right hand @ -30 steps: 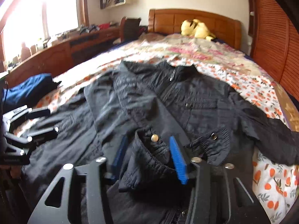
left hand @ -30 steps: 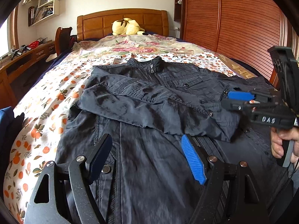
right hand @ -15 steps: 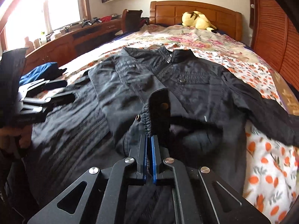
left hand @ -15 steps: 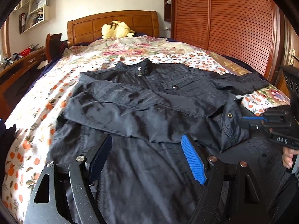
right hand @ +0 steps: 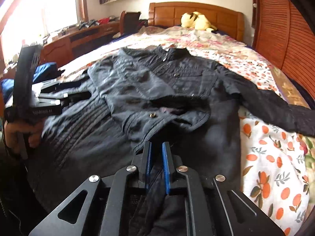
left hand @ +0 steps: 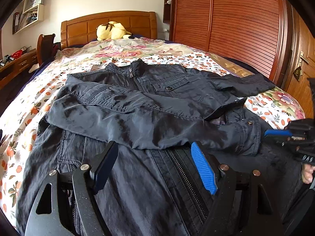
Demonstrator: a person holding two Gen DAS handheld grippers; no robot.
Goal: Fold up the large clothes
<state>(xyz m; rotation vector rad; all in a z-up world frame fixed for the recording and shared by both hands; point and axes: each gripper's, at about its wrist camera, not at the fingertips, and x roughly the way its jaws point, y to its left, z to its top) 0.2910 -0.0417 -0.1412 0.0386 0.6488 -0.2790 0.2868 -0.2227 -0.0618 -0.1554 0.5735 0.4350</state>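
**Here, a dark jacket with 1 sleeve folded across, on a flowered bed**

The dark jacket (left hand: 157, 102) lies front-up and zipped on the bedspread (left hand: 122, 53), collar toward the headboard (left hand: 110, 26). Its sleeve (left hand: 137, 125) on the window side is folded across the chest, so that the cuff (right hand: 155, 122), with 1 metal snap showing, lies near the opposite hem. The other sleeve (right hand: 275, 106) stretches out flat toward the wardrobe side of the bed. The zipper (left hand: 187, 179) runs down the front from the collar to the near hem.

The right gripper (right hand: 156, 157) sits low over the near part of the jacket, just short of the folded cuff. Its blue pads have just parted a little, leaving a narrow gap, and the cuff lies beyond the tips, not pinched; dark cloth shows beneath the gap. The left gripper (left hand: 153, 167) hangs over the lower front of the jacket with its fingers spread wide, nothing between them but the cloth underneath, which they do not press. A hand (right hand: 17, 135) grips its handle at the window side.

Beyond the jacket, a yellow plush toy (left hand: 112, 31) rests against the headboard. A slatted wooden wardrobe (left hand: 236, 23) stands along 1 side, and a wooden desk (right hand: 78, 39) under the window along the other. A blue garment (right hand: 43, 72) lies near the desk-side edge.
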